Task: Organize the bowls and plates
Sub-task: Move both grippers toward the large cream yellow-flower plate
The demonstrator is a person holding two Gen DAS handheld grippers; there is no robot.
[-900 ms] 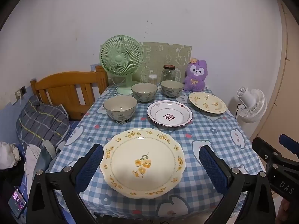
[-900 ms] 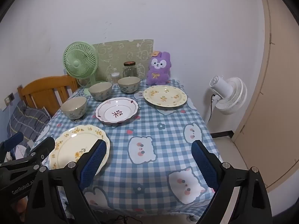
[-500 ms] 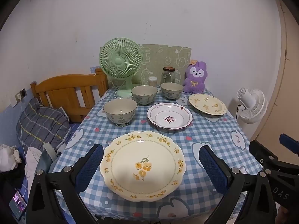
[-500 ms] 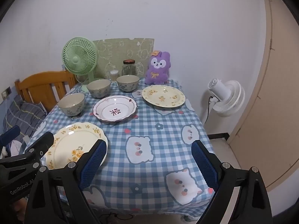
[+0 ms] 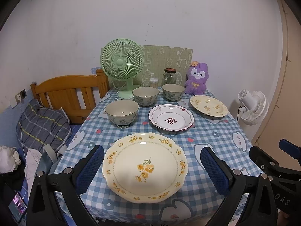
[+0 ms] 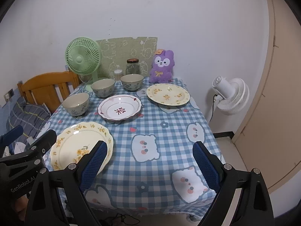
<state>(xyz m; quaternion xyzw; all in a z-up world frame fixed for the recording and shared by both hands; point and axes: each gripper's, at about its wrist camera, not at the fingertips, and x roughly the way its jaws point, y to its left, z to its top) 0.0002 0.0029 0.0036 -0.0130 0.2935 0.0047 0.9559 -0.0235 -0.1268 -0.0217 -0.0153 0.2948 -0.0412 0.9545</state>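
Note:
A cream plate with yellow flowers (image 5: pixel 144 166) lies at the near left of the checked table (image 5: pixel 208 137); it also shows in the right wrist view (image 6: pixel 79 145). Behind it are a white plate with red trim (image 5: pixel 171 117), a second cream plate (image 5: pixel 208 105) at the far right, and three grey-green bowls (image 5: pixel 121 112) (image 5: pixel 145 95) (image 5: pixel 173 92). My left gripper (image 5: pixel 151 169) is open, held above the near plate without touching it. My right gripper (image 6: pixel 150 165) is open and empty above the near right of the table.
A green fan (image 5: pixel 122 64), a glass jar (image 5: pixel 169 76), a small container (image 5: pixel 153 82) and a purple plush (image 5: pixel 196 79) stand at the table's back. A wooden bed frame (image 5: pixel 67 92) with bedding is on the left. A white fan (image 6: pixel 230 96) stands on the floor at right.
Both grippers have drawn slightly back and up, so the table sits a little lower and farther in both views. Nothing on the table has moved.

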